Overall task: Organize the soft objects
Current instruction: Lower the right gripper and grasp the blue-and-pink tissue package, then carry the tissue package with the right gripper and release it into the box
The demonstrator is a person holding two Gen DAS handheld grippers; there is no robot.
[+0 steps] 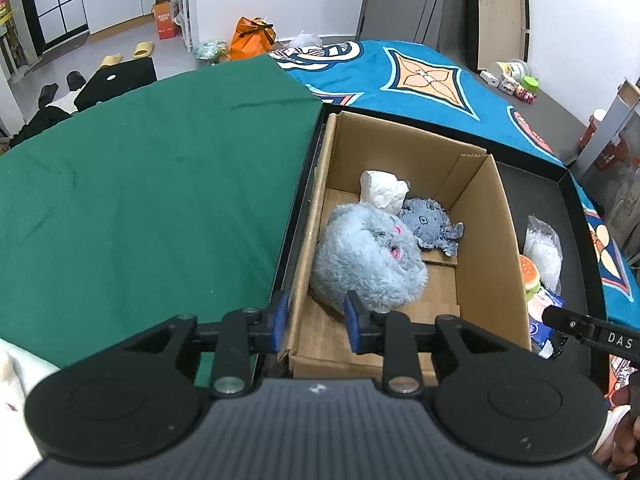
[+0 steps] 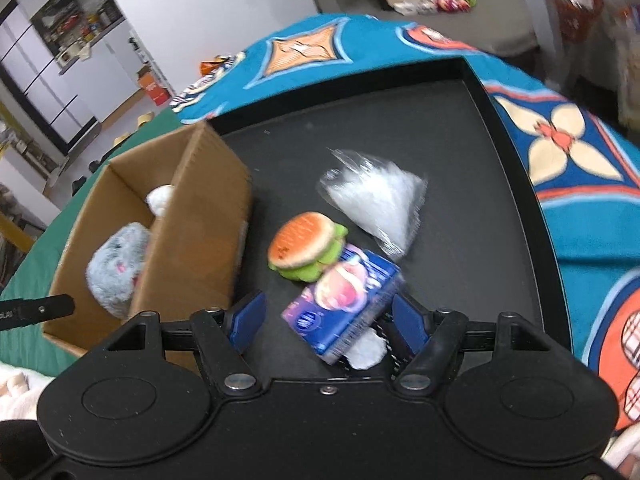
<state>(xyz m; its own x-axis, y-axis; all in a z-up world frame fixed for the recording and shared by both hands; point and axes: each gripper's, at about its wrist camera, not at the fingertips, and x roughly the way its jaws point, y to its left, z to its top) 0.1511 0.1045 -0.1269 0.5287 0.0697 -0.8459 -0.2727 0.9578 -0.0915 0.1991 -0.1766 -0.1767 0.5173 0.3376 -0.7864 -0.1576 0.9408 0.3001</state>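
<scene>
The cardboard box (image 1: 404,240) serves as the collection bin, standing at the left end of a black tray (image 2: 440,120). Already inside it are a large grey plush toy (image 1: 368,260), a smaller grey plush (image 1: 430,228) at its 2 o'clock, and a crumpled white tissue (image 1: 382,190) against the far wall. These look like finished placements.

The left hand-held gripper (image 1: 316,318) has its fingers apart and holds nothing. It straddles the box's near-left wall, one finger outside and one inside just beside the big plush, probably to steady the box or having just let go.

On the tray's black surface to the right of the box lie the soft things not yet sorted: a plush hamburger (image 2: 306,246), a clear plastic bag of white filling (image 2: 374,204) at the burger's 1 o'clock, and a blue tissue pack (image 2: 344,300) touching the burger at its 5 o'clock.

The right hand-held gripper (image 2: 328,320) is spread wide, with the tissue pack lying between its fingers, close to the right one. Neither pad visibly presses on it, so it appears poised rather than gripping. A small white lump (image 2: 366,350) under the pack cannot be identified. Closing on the pack looks like the sensible next move.
</scene>
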